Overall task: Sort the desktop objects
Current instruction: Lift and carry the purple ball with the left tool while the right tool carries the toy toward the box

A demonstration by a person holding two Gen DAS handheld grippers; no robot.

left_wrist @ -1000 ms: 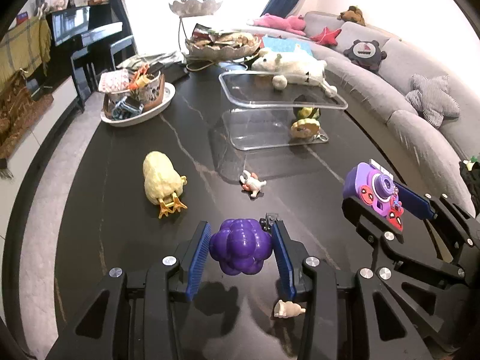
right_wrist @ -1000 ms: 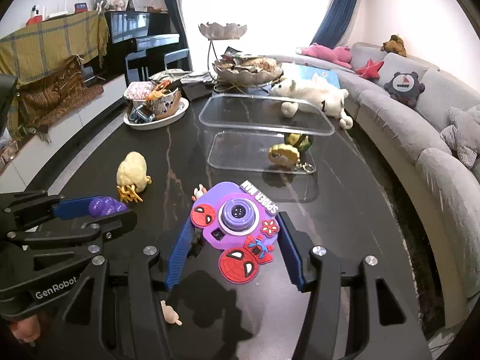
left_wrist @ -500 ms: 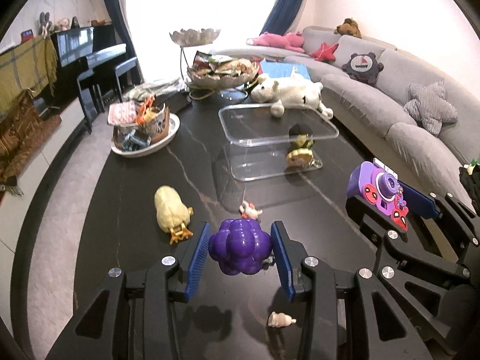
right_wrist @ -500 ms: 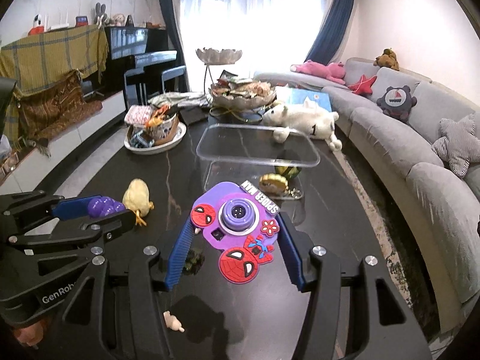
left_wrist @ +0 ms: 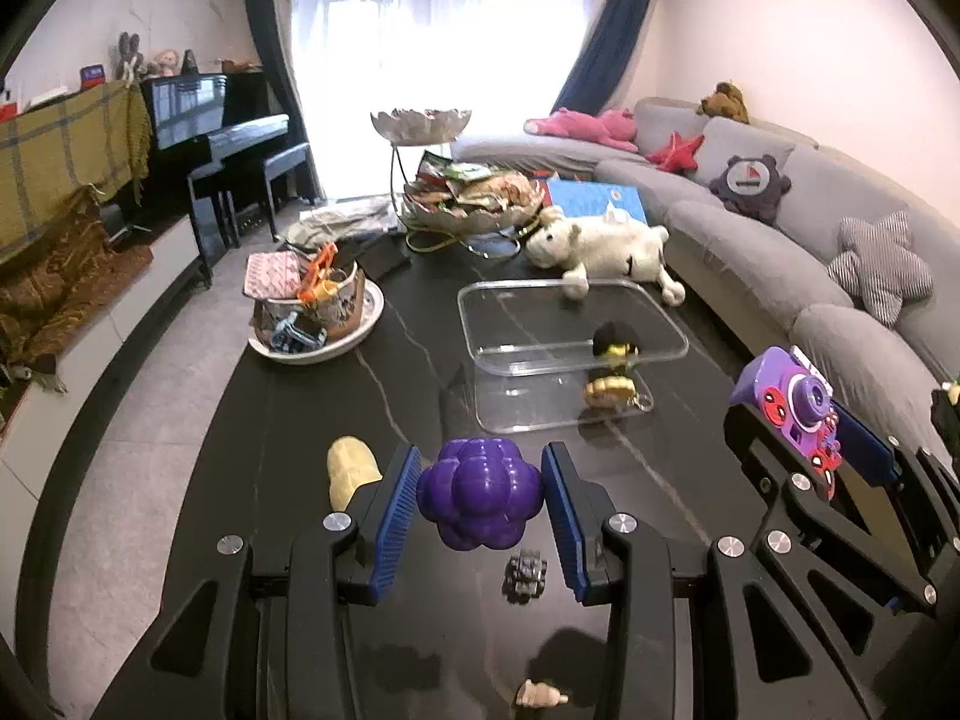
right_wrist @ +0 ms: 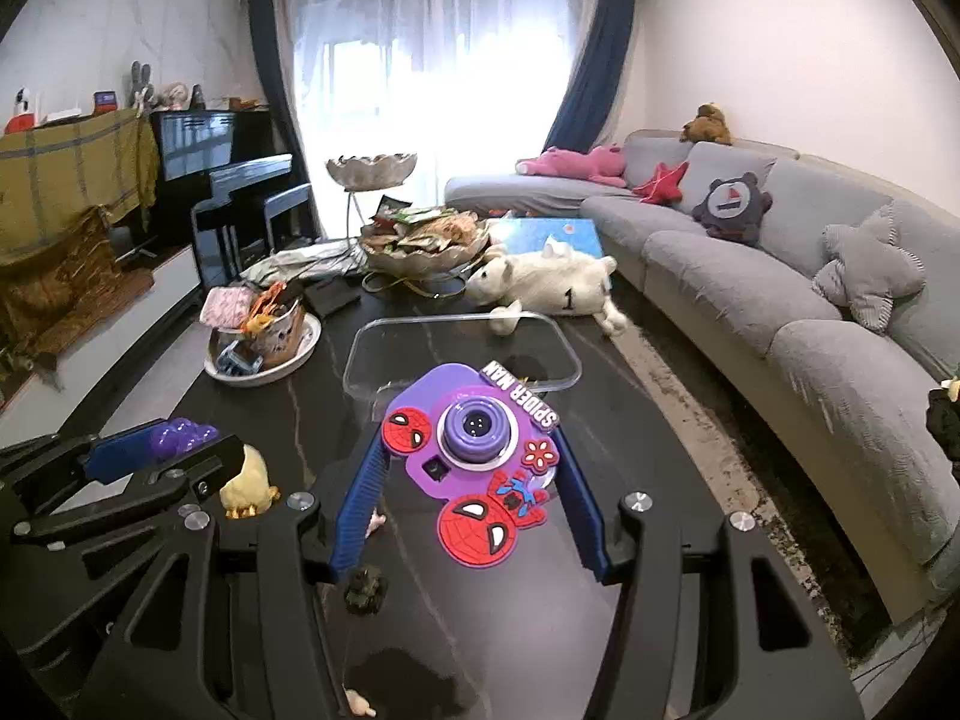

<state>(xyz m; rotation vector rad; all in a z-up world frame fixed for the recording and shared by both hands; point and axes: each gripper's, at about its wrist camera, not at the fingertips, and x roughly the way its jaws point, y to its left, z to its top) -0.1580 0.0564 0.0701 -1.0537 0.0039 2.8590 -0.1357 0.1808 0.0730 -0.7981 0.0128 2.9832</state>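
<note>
With both tools loaded, the left gripper (left_wrist: 480, 501) clamps a purple knobbly ball (left_wrist: 480, 501) and the right gripper (right_wrist: 474, 462) a purple toy camera (right_wrist: 474, 450), both short of the clear tray (left_wrist: 573, 318). The tray holds two trinkets; chick (right_wrist: 249, 480) and small figures remain outside. Approach looks unobstructed; the sofa flanks the tray's right.

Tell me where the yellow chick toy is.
On the dark table, the yellow chick toy lies just left of the left gripper holding the purple ball.
</note>
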